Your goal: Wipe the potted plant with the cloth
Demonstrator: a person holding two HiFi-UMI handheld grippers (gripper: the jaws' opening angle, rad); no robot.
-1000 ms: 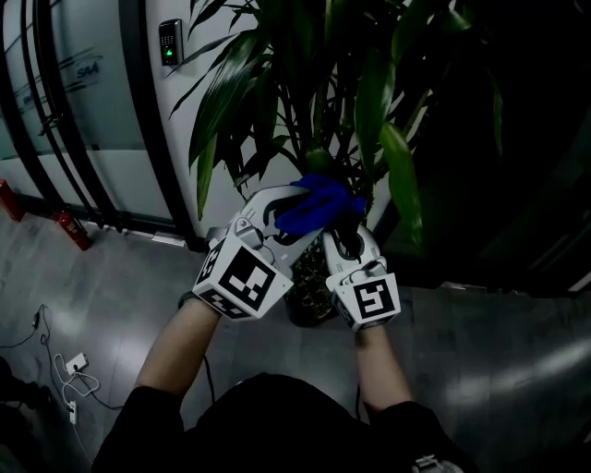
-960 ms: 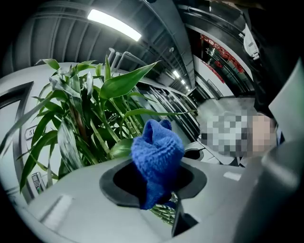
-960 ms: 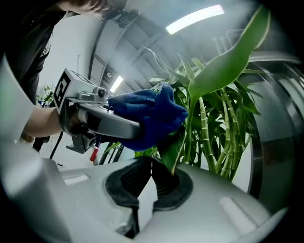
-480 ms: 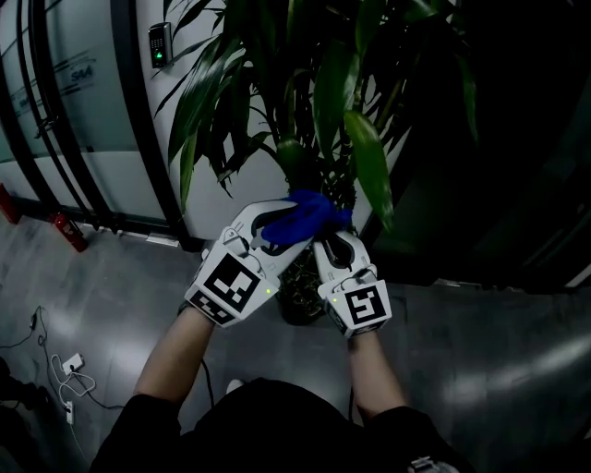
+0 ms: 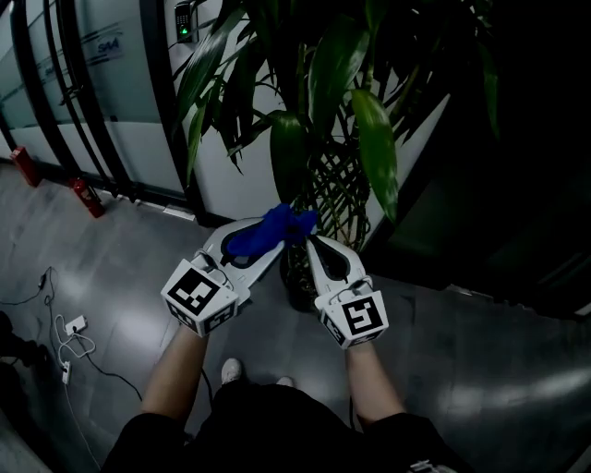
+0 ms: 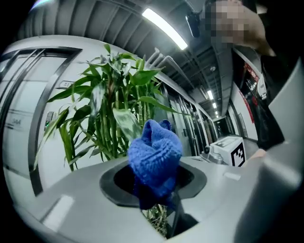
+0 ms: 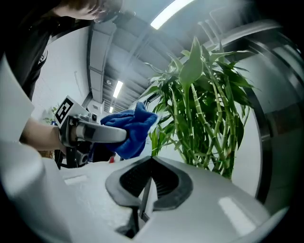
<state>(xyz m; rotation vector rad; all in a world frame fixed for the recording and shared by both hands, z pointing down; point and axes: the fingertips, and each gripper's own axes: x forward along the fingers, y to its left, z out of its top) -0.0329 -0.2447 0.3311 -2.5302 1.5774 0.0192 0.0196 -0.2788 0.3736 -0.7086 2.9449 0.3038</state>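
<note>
Cloth (image 5: pixel 273 228): a blue knitted cloth, bunched into a wad and clamped between the fingers of my left gripper (image 5: pixel 259 244). In the left gripper view the wad (image 6: pixel 155 158) fills the gap between the two pads and bulges out past the fingertips.

Potted plant (image 5: pixel 334 175): it stands just beyond both sets of fingertips, with slender green stems and long drooping leaves. One broad leaf (image 5: pixel 288 152) hangs directly ahead of the cloth-bearing tips. I cannot tell whether the cloth touches it. In the left gripper view a pale leaf (image 6: pixel 125 122) sits immediately behind the wad. The dark pot (image 5: pixel 299 282) shows between the two grippers, below their fingers.

Right gripper (image 5: pixel 317 251): it lies just beside the left one, tips converging toward the cloth. Its fingers are clenched together with nothing between them, as the right gripper view (image 7: pixel 146 184) shows. In that view the cloth sits up and to the left of the fingertips, and the plant stems (image 7: pixel 204 118) stand ahead and to the right.

Surroundings, farther out from the fingers:
- a grey glossy floor (image 5: pixel 480 369) under my forearms
- two red fire extinguishers (image 5: pixel 90 197) along the wall off to the left
- white cables (image 5: pixel 69 346) on the floor at lower left
- a wall keypad (image 5: pixel 186 20) with a green light, above the foliage
</note>
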